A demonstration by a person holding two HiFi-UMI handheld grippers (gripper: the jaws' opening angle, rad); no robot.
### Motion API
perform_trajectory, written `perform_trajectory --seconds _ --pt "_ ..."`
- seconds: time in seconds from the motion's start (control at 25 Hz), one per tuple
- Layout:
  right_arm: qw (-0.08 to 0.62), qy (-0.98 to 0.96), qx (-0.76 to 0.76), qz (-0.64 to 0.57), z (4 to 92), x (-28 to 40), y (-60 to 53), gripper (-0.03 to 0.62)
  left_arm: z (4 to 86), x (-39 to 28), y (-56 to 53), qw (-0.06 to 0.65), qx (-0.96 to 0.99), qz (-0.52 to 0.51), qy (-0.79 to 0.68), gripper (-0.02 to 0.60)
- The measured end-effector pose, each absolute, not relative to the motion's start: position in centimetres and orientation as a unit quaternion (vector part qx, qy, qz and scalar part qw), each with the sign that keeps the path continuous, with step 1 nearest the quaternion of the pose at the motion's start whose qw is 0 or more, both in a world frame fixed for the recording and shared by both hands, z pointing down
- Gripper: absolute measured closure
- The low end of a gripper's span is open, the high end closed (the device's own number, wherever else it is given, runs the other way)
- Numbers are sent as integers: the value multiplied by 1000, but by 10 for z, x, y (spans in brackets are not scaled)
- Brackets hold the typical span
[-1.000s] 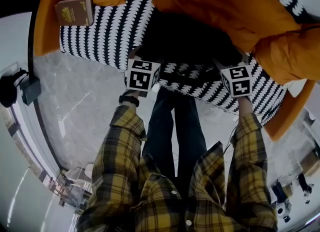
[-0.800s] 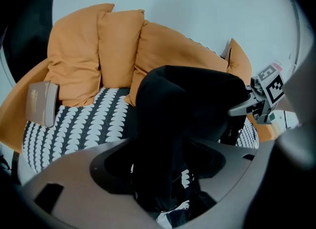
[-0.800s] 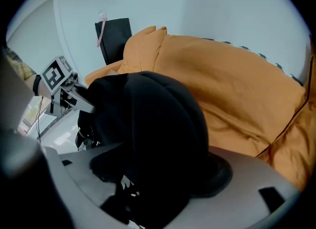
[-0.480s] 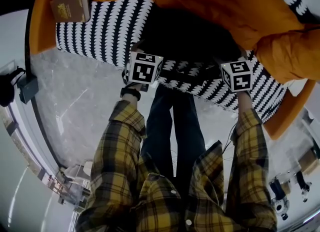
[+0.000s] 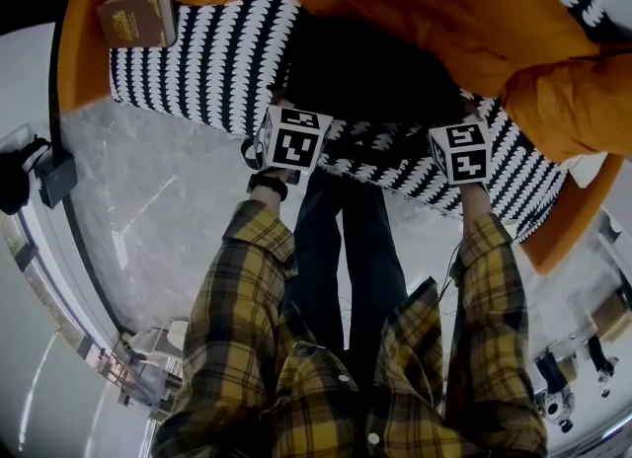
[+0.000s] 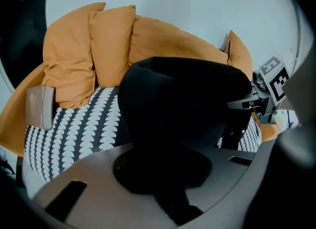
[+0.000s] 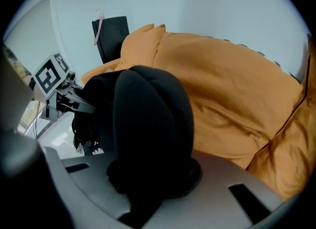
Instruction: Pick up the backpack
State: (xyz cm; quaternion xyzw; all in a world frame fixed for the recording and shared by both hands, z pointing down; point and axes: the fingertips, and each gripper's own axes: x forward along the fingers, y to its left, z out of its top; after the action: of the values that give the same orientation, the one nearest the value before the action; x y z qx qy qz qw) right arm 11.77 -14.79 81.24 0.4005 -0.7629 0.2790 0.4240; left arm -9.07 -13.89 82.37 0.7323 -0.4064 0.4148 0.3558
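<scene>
Black backpack [image 5: 365,73] sitting at front edge of sofa seat [image 5: 197,61]. Left gripper [image 5: 280,103] and right gripper [image 5: 462,113] just closing, pinching backpack fabric on opposite sides. Risk: shallow fabric pinch slipping, bag dropping when lifting.

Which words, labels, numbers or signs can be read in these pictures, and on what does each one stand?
No text can be read.
Book: gold print on the brown cover, too small and blurred to read.
Left marker cube: black-and-white square pattern, no words.
Right marker cube: the same kind of pattern, no words.
</scene>
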Motion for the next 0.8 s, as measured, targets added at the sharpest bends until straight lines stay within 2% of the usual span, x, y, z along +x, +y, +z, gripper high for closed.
perform_trajectory --seconds 0.24,0.8 --pt "415 -765 403 284 802 117 -145 565 813 -86 -138 358 728 414 -413 540" --pt "405 -774 407 268 767 115 -144 566 776 -87 -138 347 727 414 -423 546"
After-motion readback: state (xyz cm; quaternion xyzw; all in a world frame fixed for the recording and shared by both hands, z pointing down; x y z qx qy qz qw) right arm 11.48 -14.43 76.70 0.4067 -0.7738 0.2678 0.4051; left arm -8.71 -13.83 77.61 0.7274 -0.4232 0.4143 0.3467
